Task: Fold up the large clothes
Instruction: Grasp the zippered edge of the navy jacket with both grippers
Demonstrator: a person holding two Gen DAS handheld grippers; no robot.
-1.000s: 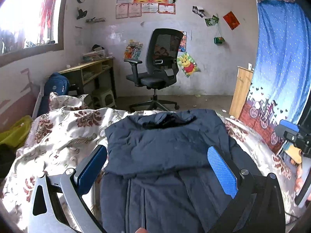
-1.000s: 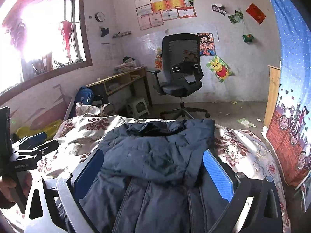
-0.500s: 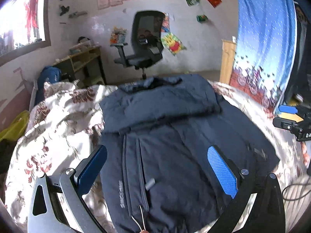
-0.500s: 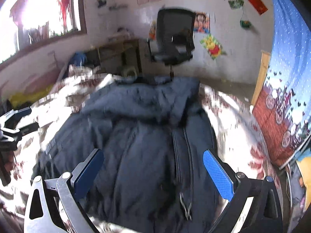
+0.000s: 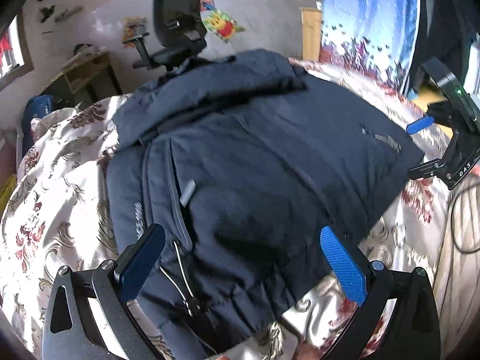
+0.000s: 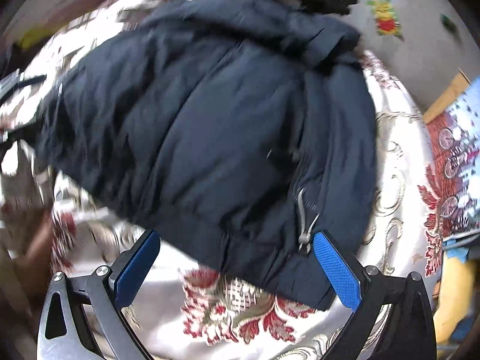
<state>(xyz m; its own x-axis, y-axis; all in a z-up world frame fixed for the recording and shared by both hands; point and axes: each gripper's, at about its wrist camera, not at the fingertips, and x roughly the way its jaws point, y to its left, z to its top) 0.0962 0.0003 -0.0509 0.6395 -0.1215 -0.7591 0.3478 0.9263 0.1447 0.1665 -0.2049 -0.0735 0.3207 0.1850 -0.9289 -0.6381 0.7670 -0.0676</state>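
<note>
A dark navy padded jacket (image 5: 255, 156) lies spread on a flowered bedspread (image 5: 54, 186), collar at the far end and hem toward me. It also shows in the right wrist view (image 6: 216, 126). My left gripper (image 5: 240, 258) is open and empty above the jacket's hem, near its drawcord (image 5: 180, 273). My right gripper (image 6: 234, 267) is open and empty over the hem's edge and the bedspread (image 6: 240, 309), with a cord toggle (image 6: 304, 219) by its right finger. The right gripper shows at the right edge of the left wrist view (image 5: 420, 124).
A black office chair (image 5: 177, 36) stands beyond the bed by the wall. A wooden desk (image 5: 87, 72) is at the back left. A blue patterned curtain (image 5: 369, 15) hangs on the right. A cable (image 5: 462, 225) lies at the bed's right side.
Both grippers have tilted down and dropped toward the jacket's near hem. The room has slid up out of view, and the right wrist view is blurred by motion. Both stay open.
</note>
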